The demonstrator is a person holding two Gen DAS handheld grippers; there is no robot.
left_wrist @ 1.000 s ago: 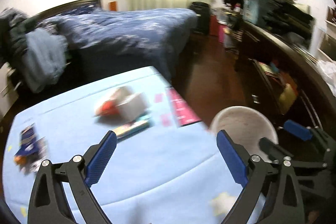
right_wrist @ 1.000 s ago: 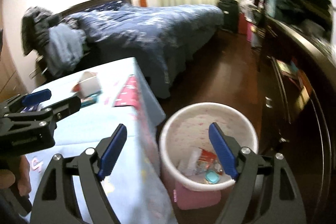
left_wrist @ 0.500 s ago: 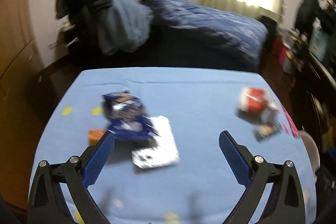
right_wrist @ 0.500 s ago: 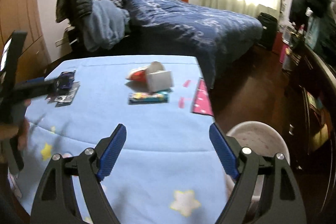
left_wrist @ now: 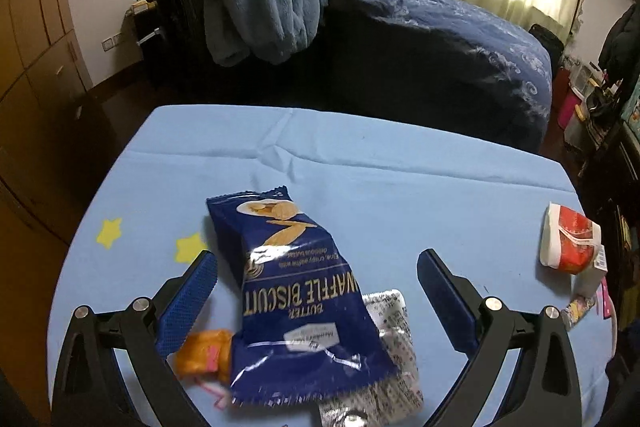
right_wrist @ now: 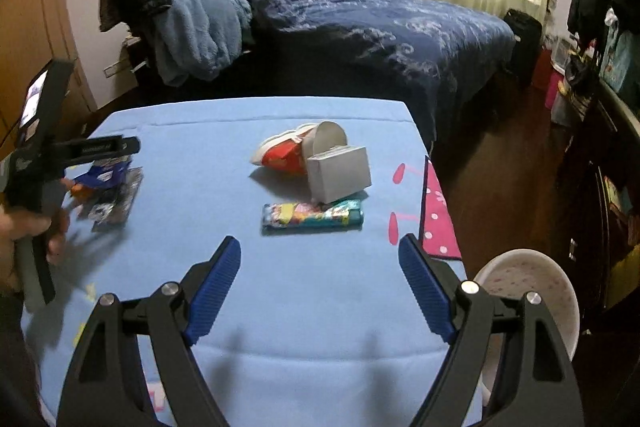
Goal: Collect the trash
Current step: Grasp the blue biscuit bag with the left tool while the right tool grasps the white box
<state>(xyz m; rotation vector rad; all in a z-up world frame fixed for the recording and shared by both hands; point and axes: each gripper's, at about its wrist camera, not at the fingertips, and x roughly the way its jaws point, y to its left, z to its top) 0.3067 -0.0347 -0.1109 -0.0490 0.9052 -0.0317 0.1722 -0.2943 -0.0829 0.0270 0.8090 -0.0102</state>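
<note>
A dark blue waffle biscuit wrapper [left_wrist: 296, 291] lies on the light blue table [left_wrist: 400, 179], over a silver wrapper [left_wrist: 394, 343] and an orange scrap [left_wrist: 202, 351]. My left gripper [left_wrist: 318, 263] hangs open just above them, a blue pad on either side of the biscuit wrapper without touching it. My right gripper [right_wrist: 320, 259] stands open over the table's near part, nothing between its fingers. Beyond it lie a colourful candy wrapper [right_wrist: 312, 217], a grey box [right_wrist: 340, 173] and a tipped red-and-white cup [right_wrist: 288, 151]. The white trash bin [right_wrist: 532, 287] stands at the table's right.
A pink dotted piece [right_wrist: 438, 219] lies at the table's right edge. A bed with a dark blue cover [right_wrist: 380, 27] stands behind the table, clothes piled on a chair [right_wrist: 184, 23] to its left. Dark shelves [right_wrist: 600, 147] line the right wall. A hand [right_wrist: 24, 231] holds the left gripper.
Both grippers swung left from the bin to over the table. The left one came down close over the blue biscuit wrapper; the right one now faces the candy wrapper, box and cup.
</note>
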